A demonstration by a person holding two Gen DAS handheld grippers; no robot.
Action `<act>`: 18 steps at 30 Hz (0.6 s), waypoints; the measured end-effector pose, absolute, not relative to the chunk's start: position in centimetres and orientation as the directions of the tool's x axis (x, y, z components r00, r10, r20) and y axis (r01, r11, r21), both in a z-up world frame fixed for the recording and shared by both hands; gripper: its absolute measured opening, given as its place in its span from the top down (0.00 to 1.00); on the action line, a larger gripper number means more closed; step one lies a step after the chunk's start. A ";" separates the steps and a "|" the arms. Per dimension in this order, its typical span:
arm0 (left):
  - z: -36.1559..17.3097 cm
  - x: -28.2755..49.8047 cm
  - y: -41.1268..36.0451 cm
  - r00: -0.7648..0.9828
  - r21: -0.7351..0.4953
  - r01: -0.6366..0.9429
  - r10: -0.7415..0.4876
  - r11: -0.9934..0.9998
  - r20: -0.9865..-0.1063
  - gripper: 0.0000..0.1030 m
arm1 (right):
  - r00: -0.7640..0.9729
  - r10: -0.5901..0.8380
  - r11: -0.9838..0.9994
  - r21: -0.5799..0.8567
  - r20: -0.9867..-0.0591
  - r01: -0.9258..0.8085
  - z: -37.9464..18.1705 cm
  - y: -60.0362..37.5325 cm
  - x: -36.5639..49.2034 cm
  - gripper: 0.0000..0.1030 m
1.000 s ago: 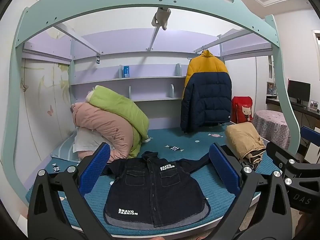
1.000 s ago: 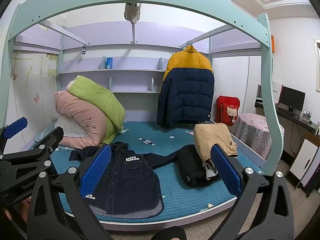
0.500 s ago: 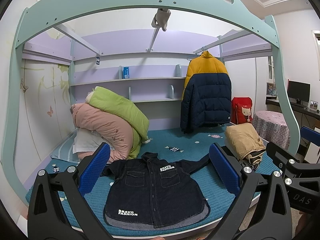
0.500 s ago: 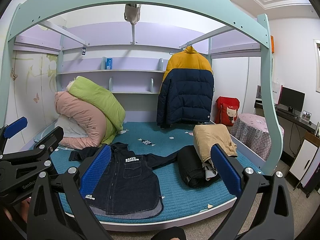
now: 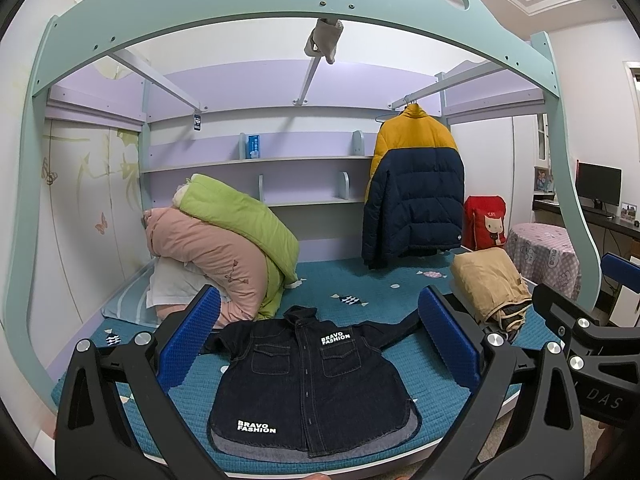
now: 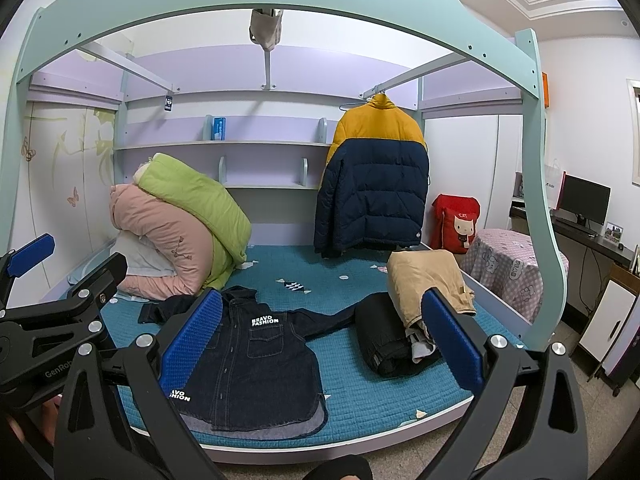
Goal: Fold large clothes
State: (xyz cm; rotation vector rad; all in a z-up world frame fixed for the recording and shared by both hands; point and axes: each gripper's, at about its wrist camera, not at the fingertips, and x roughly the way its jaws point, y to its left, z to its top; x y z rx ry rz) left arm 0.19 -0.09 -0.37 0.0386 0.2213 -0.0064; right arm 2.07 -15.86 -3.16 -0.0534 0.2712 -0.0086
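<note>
Left wrist view: my left gripper (image 5: 318, 338) and right gripper (image 6: 320, 338) gape wide, empty. I see the denim shirt (image 5: 308, 380) flat at the mattress (image 5: 372, 292) front edge, teal quilt bare behind it.

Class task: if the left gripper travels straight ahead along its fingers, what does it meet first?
Probably the dark denim shirt spread flat on the bed; the open left gripper frames its collar and chest. Depth is unclear.
</note>
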 end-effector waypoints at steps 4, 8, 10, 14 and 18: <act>-0.7 0.5 -0.2 0.975 0.035 0.011 -0.003 0.999 -0.222 0.04 | 0.964 -0.018 0.998 -0.056 -0.267 0.003 -3.2 -15.9 2.1 0.07; -0.4 0.3 -0.5 0.975 0.040 0.010 -0.001 0.999 -0.222 0.04 | 0.963 -0.017 0.998 -0.056 -0.270 0.002 -3.0 -15.7 2.3 0.07; 0.1 0.2 0.1 0.975 0.037 0.011 -0.003 0.999 -0.222 0.04 | 0.962 -0.016 0.998 -0.055 -0.271 0.001 -3.0 -15.6 2.3 0.07; 0.1 0.1 0.1 0.975 0.038 0.011 -0.002 0.999 -0.222 0.04 | 0.963 -0.017 0.998 -0.056 -0.269 0.002 -3.1 -15.7 2.2 0.07; 0.3 0.2 0.3 0.975 0.037 0.010 -0.002 0.999 -0.221 0.04 | 0.963 -0.017 0.998 -0.055 -0.271 0.002 -2.7 -15.6 2.5 0.07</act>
